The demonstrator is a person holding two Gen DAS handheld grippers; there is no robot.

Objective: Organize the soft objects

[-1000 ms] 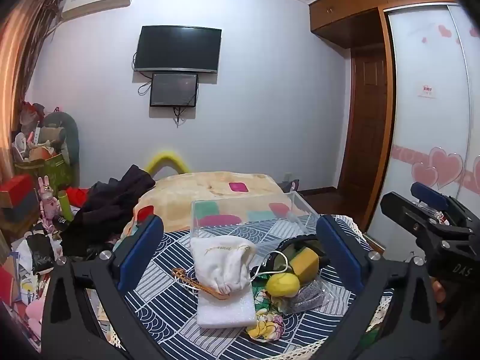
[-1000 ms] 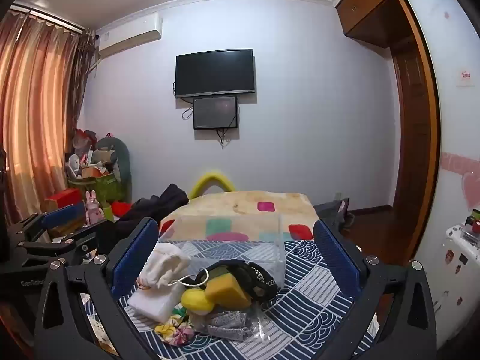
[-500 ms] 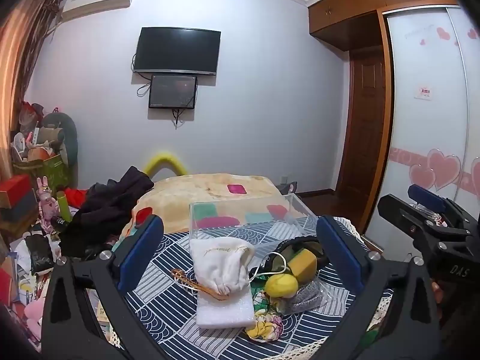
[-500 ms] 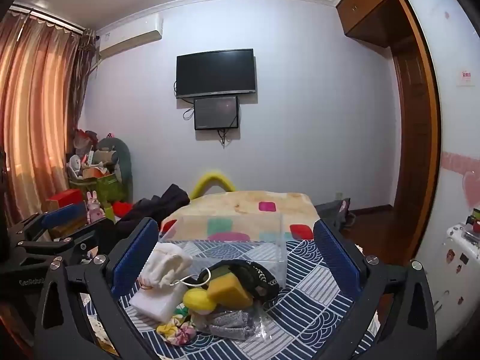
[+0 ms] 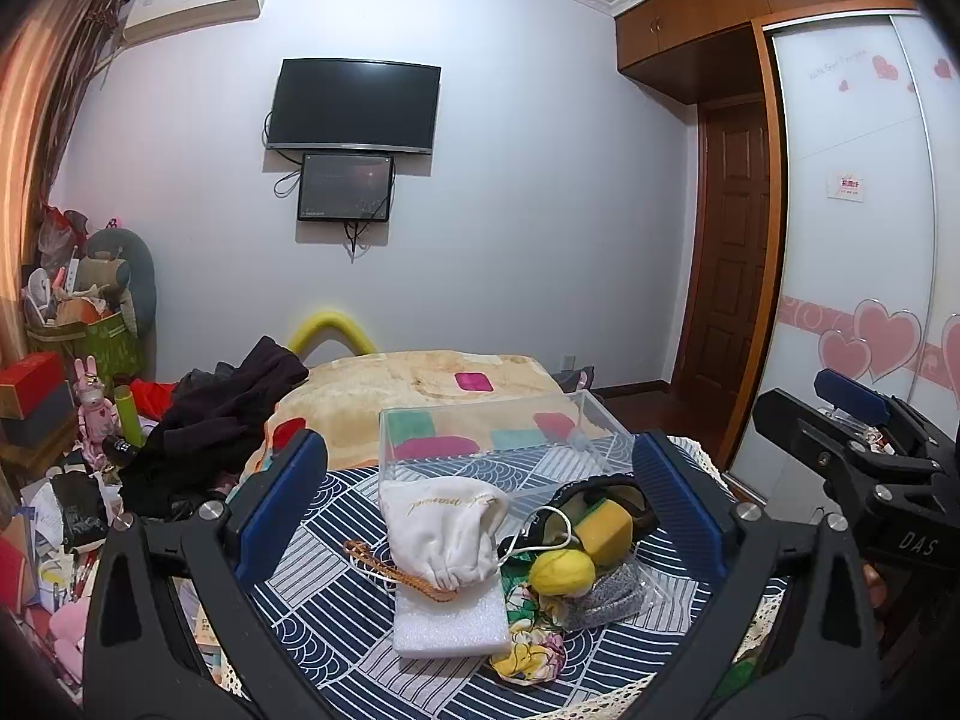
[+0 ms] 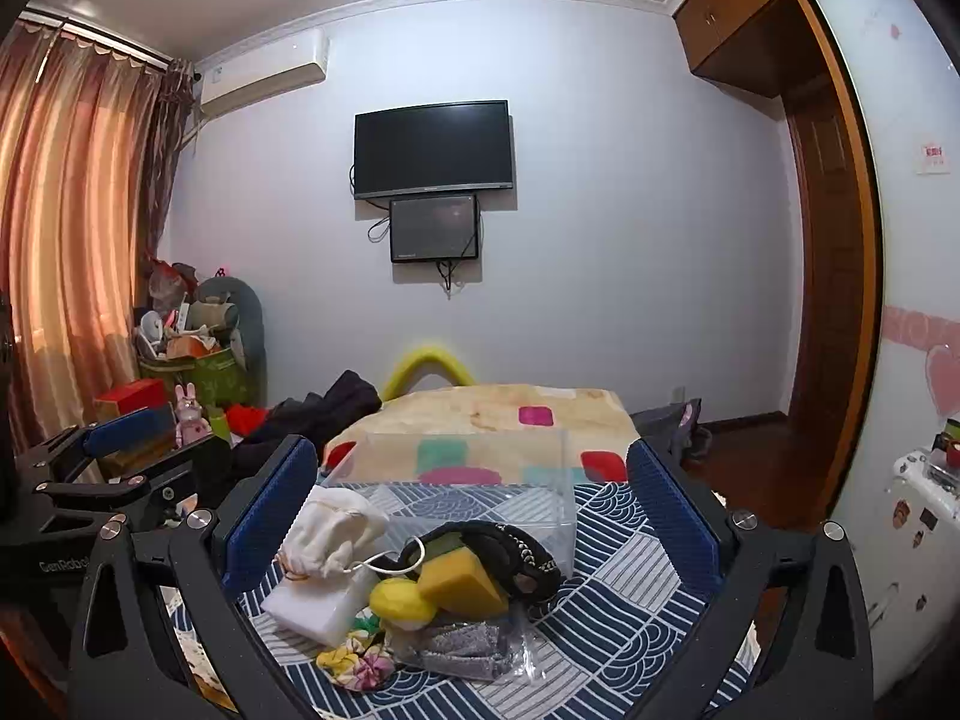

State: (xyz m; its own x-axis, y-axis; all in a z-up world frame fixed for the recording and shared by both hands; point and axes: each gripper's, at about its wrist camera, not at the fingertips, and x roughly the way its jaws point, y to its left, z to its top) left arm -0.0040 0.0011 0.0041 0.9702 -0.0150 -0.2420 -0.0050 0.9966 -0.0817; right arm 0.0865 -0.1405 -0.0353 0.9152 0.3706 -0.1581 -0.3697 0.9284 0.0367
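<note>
A pile of soft things lies on a blue patterned cloth: a white drawstring pouch on a white foam block, a yellow ball, a yellow sponge, a black strap, a floral scrunchie and a grey mesh item in plastic. A clear plastic box stands just behind them. My left gripper is open and empty, held above and before the pile. My right gripper is also open and empty, to the right of the left one.
Behind the box lies a bed with a beige blanket and dark clothes. Clutter, boxes and a pink toy rabbit stand at the left. A wardrobe with heart decals and a wooden door are at the right.
Both grippers have risen and drifted very slightly; the pile sits a little lower in both views. Both stay open. Nothing on the cloth has moved.
</note>
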